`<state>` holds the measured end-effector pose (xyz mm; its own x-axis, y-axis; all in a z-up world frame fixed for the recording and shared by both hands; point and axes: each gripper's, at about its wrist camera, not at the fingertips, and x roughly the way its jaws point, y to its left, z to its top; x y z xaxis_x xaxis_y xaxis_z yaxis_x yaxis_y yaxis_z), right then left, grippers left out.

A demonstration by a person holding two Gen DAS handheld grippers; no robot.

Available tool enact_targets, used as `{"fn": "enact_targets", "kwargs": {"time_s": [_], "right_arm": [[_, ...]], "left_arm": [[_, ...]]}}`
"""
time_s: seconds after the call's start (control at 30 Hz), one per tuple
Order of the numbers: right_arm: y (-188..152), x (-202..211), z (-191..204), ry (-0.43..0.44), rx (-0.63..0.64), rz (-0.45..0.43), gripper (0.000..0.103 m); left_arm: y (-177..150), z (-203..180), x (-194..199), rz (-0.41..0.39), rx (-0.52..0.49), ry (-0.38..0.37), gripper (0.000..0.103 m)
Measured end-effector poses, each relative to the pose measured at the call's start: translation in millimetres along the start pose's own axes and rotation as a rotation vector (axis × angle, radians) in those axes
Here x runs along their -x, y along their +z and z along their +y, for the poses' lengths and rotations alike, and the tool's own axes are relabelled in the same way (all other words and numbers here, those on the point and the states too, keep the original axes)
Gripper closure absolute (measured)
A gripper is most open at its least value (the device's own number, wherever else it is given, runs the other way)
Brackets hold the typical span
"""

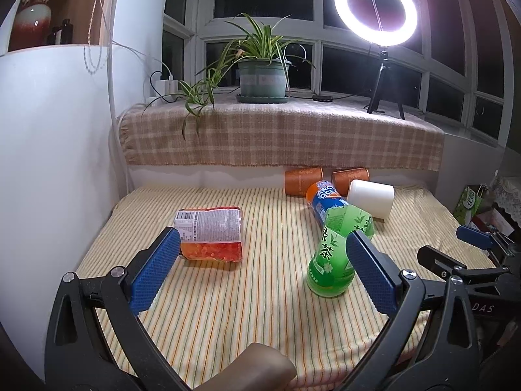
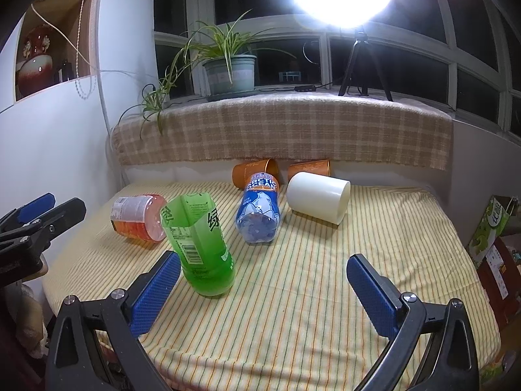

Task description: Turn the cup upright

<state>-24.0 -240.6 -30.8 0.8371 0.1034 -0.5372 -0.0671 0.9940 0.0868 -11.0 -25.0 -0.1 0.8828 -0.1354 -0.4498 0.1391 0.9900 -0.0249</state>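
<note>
A green cut-bottle cup stands upright on the striped cloth. An orange-red cup, a blue cup, a white cup and two orange paper cups lie on their sides. My left gripper is open and empty, its fingers flanking the gap between the orange-red and green cups. My right gripper is open and empty, the green cup by its left finger.
A plaid-covered ledge runs behind the table, with a potted plant and a ring light on a tripod. A white wall is at the left. A green carton stands off the right edge.
</note>
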Motion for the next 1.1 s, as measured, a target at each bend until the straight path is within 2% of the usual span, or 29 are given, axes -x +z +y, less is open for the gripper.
{"fn": "enact_targets", "kwargs": {"time_s": [1.1], "right_arm": [[-3.0,-8.9,-5.5,-0.003,-0.018,0.026,0.000]], "left_arm": [[-0.7,2.1,-5.8,0.012,0.001,0.006,0.000]]}}
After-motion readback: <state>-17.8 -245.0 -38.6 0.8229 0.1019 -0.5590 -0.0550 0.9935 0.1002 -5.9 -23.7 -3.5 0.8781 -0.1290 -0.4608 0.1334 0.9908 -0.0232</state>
